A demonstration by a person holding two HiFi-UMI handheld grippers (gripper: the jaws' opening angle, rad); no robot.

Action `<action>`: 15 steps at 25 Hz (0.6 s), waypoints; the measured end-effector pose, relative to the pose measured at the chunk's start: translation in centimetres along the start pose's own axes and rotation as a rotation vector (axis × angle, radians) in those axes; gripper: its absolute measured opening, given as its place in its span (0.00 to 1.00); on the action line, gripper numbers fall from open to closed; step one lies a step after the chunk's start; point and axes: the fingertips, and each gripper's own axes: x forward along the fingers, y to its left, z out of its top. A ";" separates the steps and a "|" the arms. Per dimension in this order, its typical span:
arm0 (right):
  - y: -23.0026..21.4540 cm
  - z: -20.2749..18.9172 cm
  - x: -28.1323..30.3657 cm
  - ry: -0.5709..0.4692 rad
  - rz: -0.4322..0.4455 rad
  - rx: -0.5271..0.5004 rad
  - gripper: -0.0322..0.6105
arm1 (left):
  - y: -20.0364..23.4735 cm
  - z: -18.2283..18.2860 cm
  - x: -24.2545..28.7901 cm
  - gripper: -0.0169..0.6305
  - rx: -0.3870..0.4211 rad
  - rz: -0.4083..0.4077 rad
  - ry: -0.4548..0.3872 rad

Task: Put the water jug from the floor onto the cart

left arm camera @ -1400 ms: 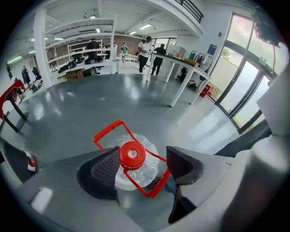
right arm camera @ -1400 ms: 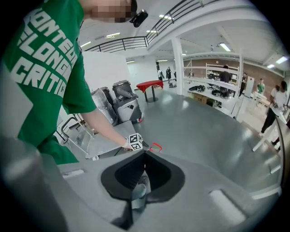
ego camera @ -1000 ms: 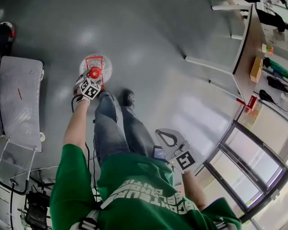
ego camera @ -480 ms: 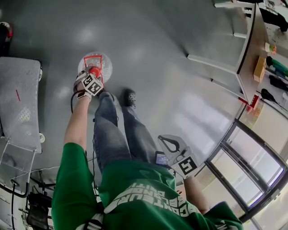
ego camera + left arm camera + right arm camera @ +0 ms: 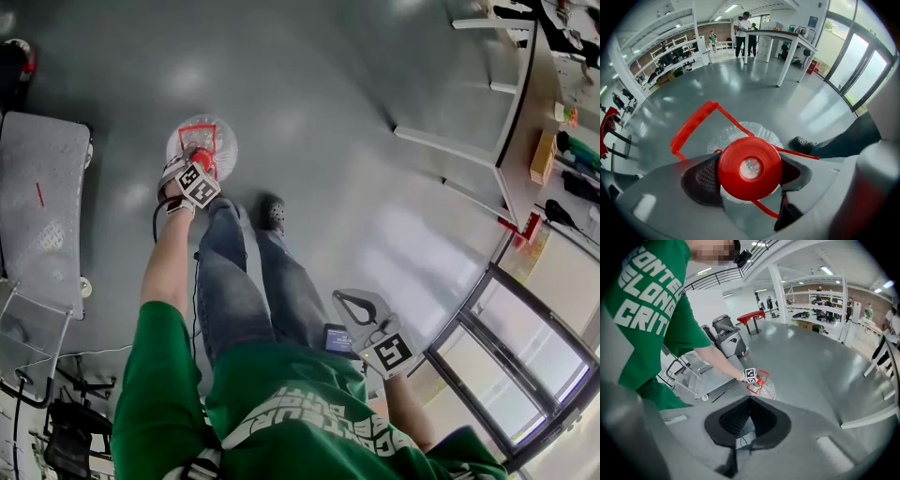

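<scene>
The clear water jug stands on the grey floor, with a red cap and a red handle folded out to one side. My left gripper points steeply down over the jug's neck. Its jaws have just been closing, and the cap sits between the pads; I see no firm press on it. The right gripper hangs beside the person's leg, shut on nothing, and its view shows the jug at a distance. The grey cart stands left of the jug.
The person's dark shoe is just right of the jug. White-legged tables carrying small items line the right side, with glass doors below them. A red stool and other people stand far across the hall.
The left gripper has come down a little around the jug's cap. The right gripper has sunk slightly, closer to the person's body.
</scene>
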 end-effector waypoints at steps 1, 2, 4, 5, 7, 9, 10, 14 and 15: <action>-0.1 -0.1 -0.1 -0.001 0.001 0.002 0.04 | -0.2 -0.2 -0.3 0.54 -0.010 0.007 -0.004; -0.4 -0.1 -0.3 -0.004 0.001 0.005 0.04 | -0.3 -0.2 -0.7 0.54 -0.022 0.015 -0.014; -0.9 -0.2 -0.6 -0.009 0.002 0.000 0.04 | -0.5 0.2 -1.9 0.54 -0.049 0.033 -0.046; -1.2 -0.2 -0.8 -0.013 0.005 -0.007 0.04 | -0.7 0.4 -2.6 0.55 -0.063 0.041 -0.064; -1.6 0.0 -0.9 -0.027 0.010 -0.021 0.04 | -1.1 0.6 -4.2 0.54 -0.093 0.053 -0.095; -1.9 0.5 -1.0 -0.051 0.016 -0.034 0.04 | -1.5 0.7 -6.1 0.54 -0.129 0.066 -0.124; -2.1 0.8 -0.9 -0.065 0.021 -0.046 0.04 | -1.7 0.7 -7.2 0.54 -0.151 0.074 -0.139; -2.7 2.5 -1.3 -0.126 0.036 -0.101 0.04 | -3.0 1.0 -12.5 0.54 -0.255 0.104 -0.194; -2.9 3.0 -1.5 -0.143 0.039 -0.118 0.04 | -3.3 1.2 -13.9 0.54 -0.280 0.113 -0.208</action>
